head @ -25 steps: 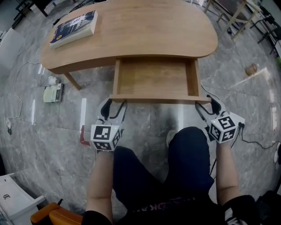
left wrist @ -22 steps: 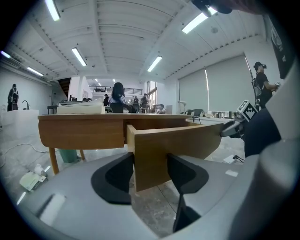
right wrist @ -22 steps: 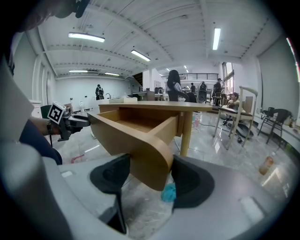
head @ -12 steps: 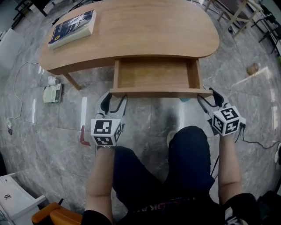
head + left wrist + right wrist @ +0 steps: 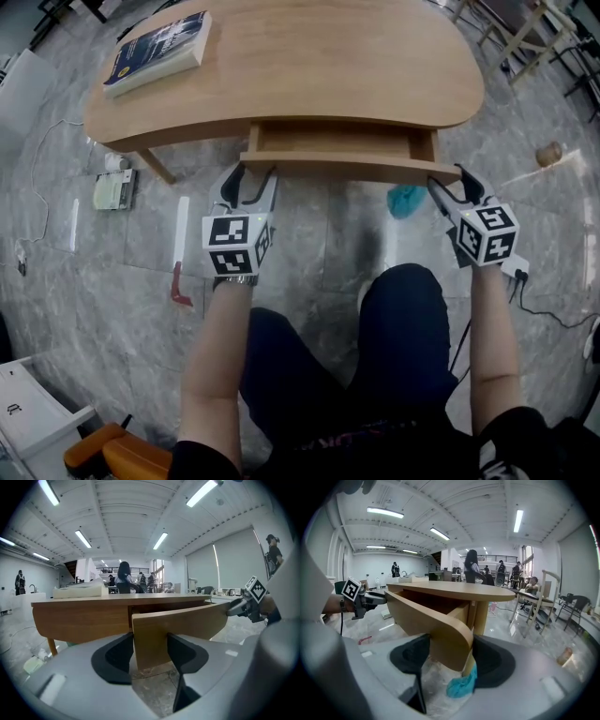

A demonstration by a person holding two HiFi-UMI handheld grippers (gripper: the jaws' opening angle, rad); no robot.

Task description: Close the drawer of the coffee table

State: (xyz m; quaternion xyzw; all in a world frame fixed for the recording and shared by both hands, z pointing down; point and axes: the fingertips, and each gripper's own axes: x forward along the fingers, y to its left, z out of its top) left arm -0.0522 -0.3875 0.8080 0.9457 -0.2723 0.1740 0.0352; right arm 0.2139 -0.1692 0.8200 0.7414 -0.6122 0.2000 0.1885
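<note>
The wooden coffee table (image 5: pixel 309 66) has its drawer (image 5: pixel 337 141) pulled out only a short way, so a narrow strip of the inside shows. The curved drawer front (image 5: pixel 337 167) spans between my two grippers. My left gripper (image 5: pixel 251 173) is shut on the front's left end; in the left gripper view (image 5: pixel 150 648) both pads press on the panel (image 5: pixel 187 620). At the other end my right gripper (image 5: pixel 452 180) clamps the rounded right corner, and in the right gripper view (image 5: pixel 447 656) the board (image 5: pixel 426 616) fills the gap between the pads.
A blue book (image 5: pixel 157 52) lies on the table's far left corner. A teal cloth (image 5: pixel 406 199) sits on the marble floor under the drawer's right end. A white box (image 5: pixel 112 190) and cables lie left of the table leg. The person's knees are just behind the grippers.
Both grippers have moved away from the person toward the table, keeping hold of the drawer front. The drawer has slid most of the way in; far less of its inside shows.
</note>
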